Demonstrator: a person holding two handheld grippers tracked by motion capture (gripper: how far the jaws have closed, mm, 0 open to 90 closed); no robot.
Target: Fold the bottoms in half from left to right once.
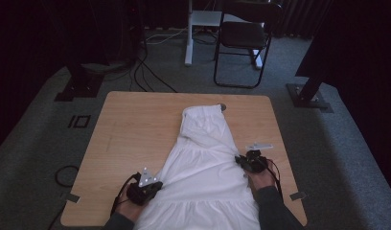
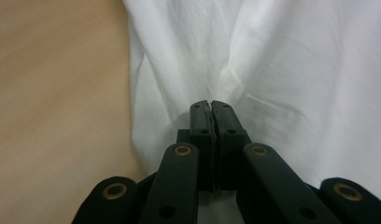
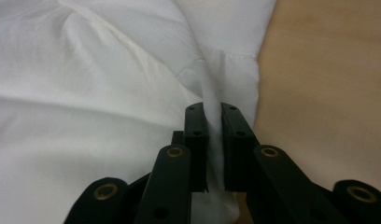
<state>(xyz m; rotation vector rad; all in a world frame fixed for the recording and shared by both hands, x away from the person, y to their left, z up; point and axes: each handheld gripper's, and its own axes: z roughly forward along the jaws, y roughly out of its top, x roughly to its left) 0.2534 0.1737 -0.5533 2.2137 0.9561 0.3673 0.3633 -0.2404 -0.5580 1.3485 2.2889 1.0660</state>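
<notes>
A white garment (image 1: 203, 158) lies spread down the middle of the wooden table (image 1: 131, 129), narrow at the far end and wide toward the near edge. My left gripper (image 1: 146, 186) sits at the garment's left edge, jaws shut on a pinch of the white cloth (image 2: 254, 70); the left gripper (image 2: 211, 106) grips a thin fold. My right gripper (image 1: 251, 161) is at the garment's right edge. In the right gripper view the right gripper (image 3: 214, 112) holds a thicker fold of the white cloth (image 3: 86, 93) between its jaws.
A small white strip (image 1: 259, 145) lies on the table just beyond the right gripper. A black folding chair (image 1: 244, 38) and a white post (image 1: 189, 33) stand on the carpet beyond the table, with cables on the floor. Bare wood lies to the left.
</notes>
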